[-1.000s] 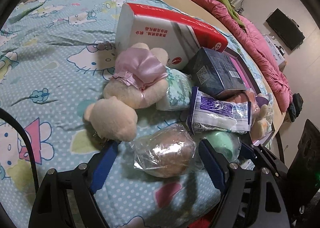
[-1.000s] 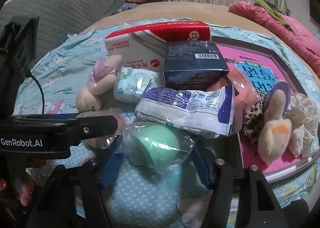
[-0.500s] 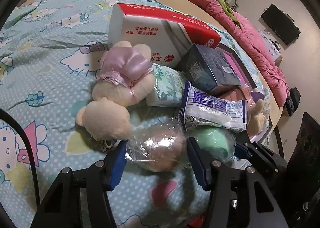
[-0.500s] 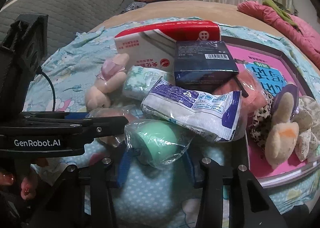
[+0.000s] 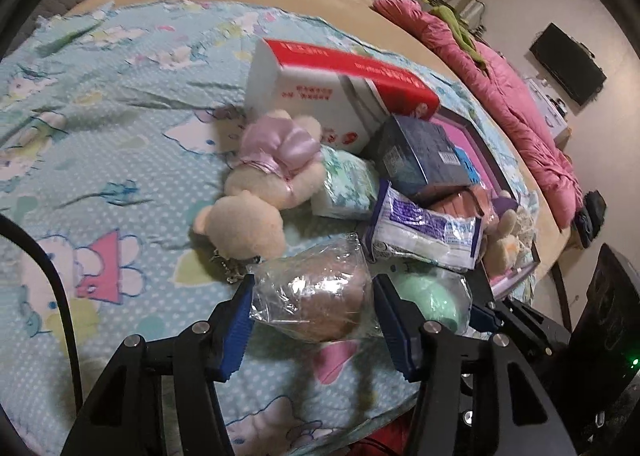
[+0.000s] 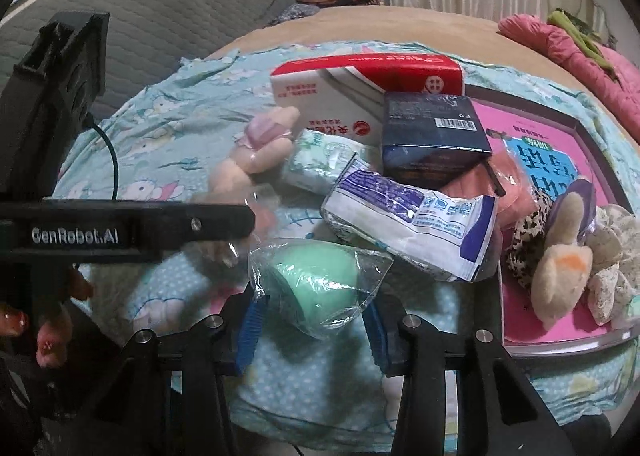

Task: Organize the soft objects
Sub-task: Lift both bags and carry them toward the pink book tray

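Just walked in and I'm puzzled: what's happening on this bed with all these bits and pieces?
A person is sorting soft things using hand-held tongs, one in each hand. The left tongs are closed around a brownish sponge in clear wrap; the right tongs grip a green wrapped sponge. Both sponges sit at the near edge of a pile on the cartoon-print bedsheet, beside a cream teddy bear, a white and purple packet and a red and white box.

dim warm indoor light; glare on plastic wrap [image 5: 316, 288]; motion blur throughout; strong fisheye bending, dark vignetted corners.
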Motion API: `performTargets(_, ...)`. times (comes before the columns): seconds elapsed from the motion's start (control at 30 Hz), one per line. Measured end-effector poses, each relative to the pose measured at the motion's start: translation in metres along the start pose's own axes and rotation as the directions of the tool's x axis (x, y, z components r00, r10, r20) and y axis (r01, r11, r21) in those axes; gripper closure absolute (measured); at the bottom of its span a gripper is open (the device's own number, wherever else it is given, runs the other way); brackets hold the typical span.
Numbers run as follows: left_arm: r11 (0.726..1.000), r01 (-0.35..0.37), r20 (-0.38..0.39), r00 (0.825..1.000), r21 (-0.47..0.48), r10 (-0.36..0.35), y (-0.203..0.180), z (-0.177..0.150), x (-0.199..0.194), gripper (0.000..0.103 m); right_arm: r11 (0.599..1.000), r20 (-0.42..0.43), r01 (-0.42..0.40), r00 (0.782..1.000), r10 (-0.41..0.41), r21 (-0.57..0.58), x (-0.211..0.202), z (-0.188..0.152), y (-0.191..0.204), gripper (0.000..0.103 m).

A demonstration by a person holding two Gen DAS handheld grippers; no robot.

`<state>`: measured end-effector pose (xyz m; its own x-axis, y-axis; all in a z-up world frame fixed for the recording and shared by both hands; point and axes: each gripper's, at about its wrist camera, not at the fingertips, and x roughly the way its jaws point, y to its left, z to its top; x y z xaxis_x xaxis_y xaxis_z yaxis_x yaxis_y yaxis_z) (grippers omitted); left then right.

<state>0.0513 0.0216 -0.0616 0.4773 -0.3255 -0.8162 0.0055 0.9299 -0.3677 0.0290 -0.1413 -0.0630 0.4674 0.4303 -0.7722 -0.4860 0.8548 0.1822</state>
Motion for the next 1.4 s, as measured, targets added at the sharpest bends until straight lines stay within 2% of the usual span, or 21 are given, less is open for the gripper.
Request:
performTargets(0.4, 0.995, -0.096, 0.116, 0.989, 0.036, 0.091, -0.011, 0.005, -0.043, 0.046, 0.998, 0.078, -0.067, 0.995, 0.067, -0.001, -0.02, 0.005, 0.003, 0.057)
performTargets(0.6, 0.989, -0.138, 0.141, 0.982, 0.054, 0.129, -0.021, 0.007, -0.053, 0.046, 0.996, 0.127, -0.09, 0.988, 0.088, 0.013, -0.033, 0.01, -0.001, 0.057)
performTargets(0.9, 0.979, -0.185, 0.161, 0.972, 0.084, 0.17, -0.038, 0.007, -0.063, 0.046, 0.996, 0.198, -0.082, 0.977, 0.077, 0.019, -0.053, 0.016, -0.01, 0.057)
performTargets(1.17, 0.975, -0.198, 0.178, 0.968, 0.1, 0.179, -0.048, 0.008, -0.068, 0.046, 0.997, 0.25, -0.074, 0.966, 0.063, 0.035, -0.068, 0.02, -0.02, 0.057)
performTargets(1.4, 0.968, -0.217, 0.187, 0.964, 0.127, 0.192, -0.062, 0.008, -0.07, 0.046, 0.998, 0.287, -0.032, 0.958, 0.017, 0.049, -0.076, 0.024, -0.034, 0.057)
